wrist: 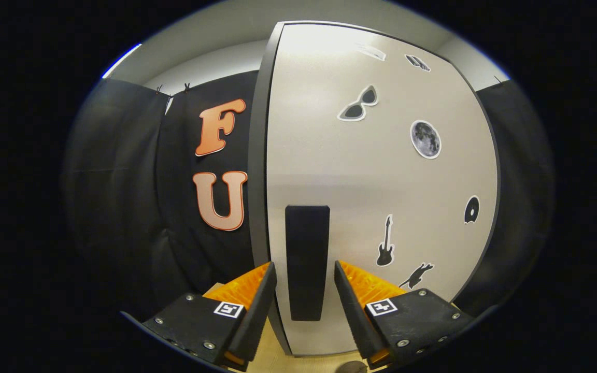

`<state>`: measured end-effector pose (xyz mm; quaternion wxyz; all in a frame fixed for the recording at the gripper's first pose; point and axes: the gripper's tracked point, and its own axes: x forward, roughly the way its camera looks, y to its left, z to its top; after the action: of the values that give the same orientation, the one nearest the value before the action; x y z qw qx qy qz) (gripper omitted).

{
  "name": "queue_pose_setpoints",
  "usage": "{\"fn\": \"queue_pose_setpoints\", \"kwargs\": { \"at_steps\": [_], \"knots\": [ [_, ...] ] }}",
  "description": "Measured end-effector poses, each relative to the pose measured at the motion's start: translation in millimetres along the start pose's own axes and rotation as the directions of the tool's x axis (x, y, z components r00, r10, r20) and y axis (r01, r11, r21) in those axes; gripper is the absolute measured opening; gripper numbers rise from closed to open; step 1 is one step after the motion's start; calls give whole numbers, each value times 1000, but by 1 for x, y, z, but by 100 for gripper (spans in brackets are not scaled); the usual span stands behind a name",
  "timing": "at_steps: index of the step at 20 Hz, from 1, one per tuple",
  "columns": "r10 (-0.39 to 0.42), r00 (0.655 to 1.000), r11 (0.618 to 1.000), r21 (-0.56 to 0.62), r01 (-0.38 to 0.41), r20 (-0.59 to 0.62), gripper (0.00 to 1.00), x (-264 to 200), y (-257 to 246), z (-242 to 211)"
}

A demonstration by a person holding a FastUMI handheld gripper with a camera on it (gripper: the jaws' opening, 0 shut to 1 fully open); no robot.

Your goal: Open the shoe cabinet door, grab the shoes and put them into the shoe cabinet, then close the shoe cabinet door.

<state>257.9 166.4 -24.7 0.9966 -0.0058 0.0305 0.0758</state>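
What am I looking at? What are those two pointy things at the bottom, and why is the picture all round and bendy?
The picture comes from a small camera that sits on a hand-held gripper, a tool a person carries. Its lens is very wide, so straight things look curved. The two pointy things are the gripper fingers. They stand open, one on each side of a tall dark handle, and do not squeeze it yet. The handle sits on a pale cabinet door, which looks shut. Stickers decorate the door: sunglasses, a moon, a guitar. Black cloth hangs behind as the wall. A light wooden surface shows under the fingers. Nothing is held.
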Motion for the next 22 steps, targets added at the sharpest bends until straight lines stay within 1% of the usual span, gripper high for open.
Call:
{"fn": "queue_pose_setpoints", "kwargs": {
  "at_steps": [1,2,3,4,5,7,10,12,16,19,22],
  "knots": [
    [-12,1000,1000,3,12,2,67,0,-2,0],
    [-21,1000,1000,9,21,1,58,1,-4,0],
    [-10,1000,1000,21,10,-1,52,1,-2,0],
    [-7,1000,1000,28,7,-8,43,0,0,-1],
    [-8,1000,1000,26,9,-6,39,0,-1,0],
    [-3,1000,1000,10,3,-9,37,-1,-1,-1],
    [4,1000,999,35,-3,-22,33,-4,-1,-2],
    [8,1000,1000,29,-7,-29,32,-9,-3,-1],
    [6,999,999,45,-5,-32,30,-25,-6,-3],
    [0,999,1000,22,1,-43,30,-33,-11,-3],
    [-16,999,999,29,17,-38,30,-48,-18,-2]
  ]
}}
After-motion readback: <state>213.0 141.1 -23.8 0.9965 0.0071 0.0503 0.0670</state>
